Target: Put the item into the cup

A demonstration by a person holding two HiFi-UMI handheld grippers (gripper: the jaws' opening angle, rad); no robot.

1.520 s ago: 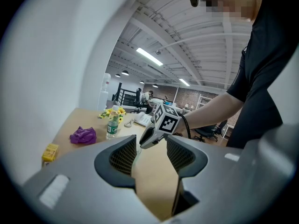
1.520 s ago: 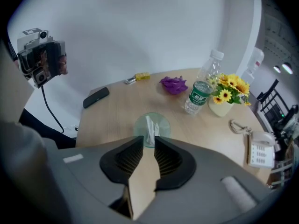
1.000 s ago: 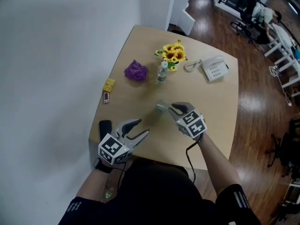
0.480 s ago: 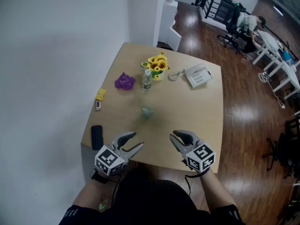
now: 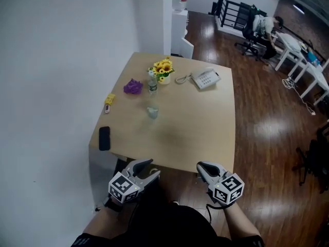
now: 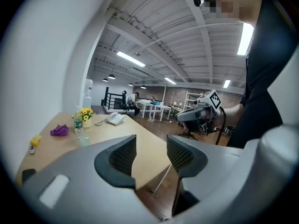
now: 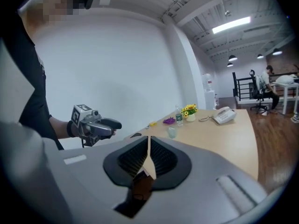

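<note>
**Both grippers held off the bench, cup far from the fingers**

The light wooden bench (image 5: 195, 122) is seen ahead of both grippers. The left gripper (image 5: 152, 168) is held with its fingers (image 6: 122, 155) apart and empty. The right gripper (image 5: 201, 168) has just been closing, its fingers (image 7: 161, 158) brought together at the tips on nothing. The small clear cup (image 5: 152, 112) is stood mid-bench, well apart from all fingers.

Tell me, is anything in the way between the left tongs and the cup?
Nothing visible is. The left tongs hang off the near edge of the table, and only bare tabletop lies between them and the cup. A black phone lies to the left; the bottle stands beyond the cup.
</note>
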